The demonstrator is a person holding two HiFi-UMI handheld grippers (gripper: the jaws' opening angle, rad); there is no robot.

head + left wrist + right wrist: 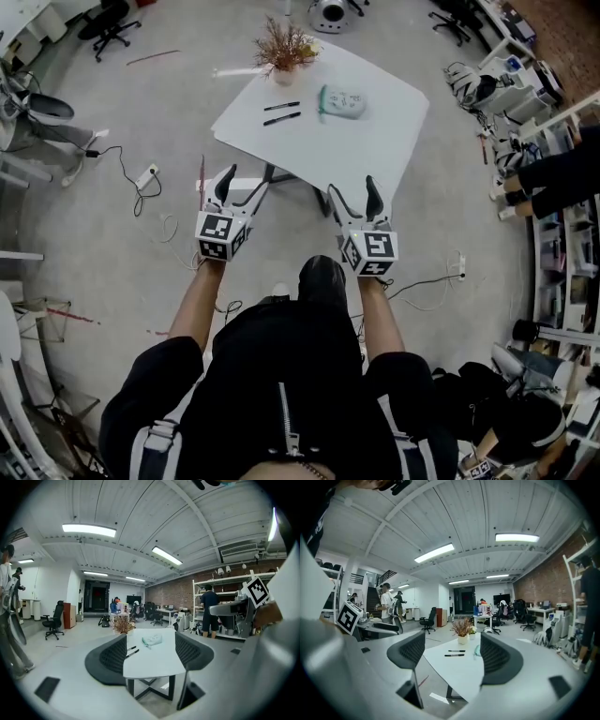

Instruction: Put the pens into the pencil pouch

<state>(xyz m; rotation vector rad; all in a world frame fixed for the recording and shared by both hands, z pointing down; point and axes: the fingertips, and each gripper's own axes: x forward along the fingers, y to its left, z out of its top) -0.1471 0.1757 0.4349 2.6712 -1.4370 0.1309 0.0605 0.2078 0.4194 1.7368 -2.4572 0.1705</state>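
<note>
Two dark pens lie on the white tabletop (328, 155), roughly parallel, the far pen (281, 106) just beyond the near pen (282, 118). Slim, rigid sticks, both of them, and they look likely to roll on that smooth surface. Just to their right sits the pencil pouch (341, 101), pale green, soft and flattish with rounded ends. Whether its zip is open, I can't tell from here. A dried, brushy plant (284, 45) in a small pale pot stands at the far edge, close behind the pens.

Nothing is in hand yet, so this looks like the approach, with the task not started. The left claw (247, 180) is spread wide with nothing between its jaws, only the table seen through the gap. The right claw (354, 197) is the same, jaws apart and empty. Both are held out over the floor on the near side, well short of the pens. The jaw pads are dark, curved and ribbed, so they should grip well.

The next move, I'd judge, is to step in and bring one claw down over a pen, jaws across its shaft, while the other goes to the pouch to steady it or hold its mouth open. Grey concrete floor and trailing cables surround the table.
</note>
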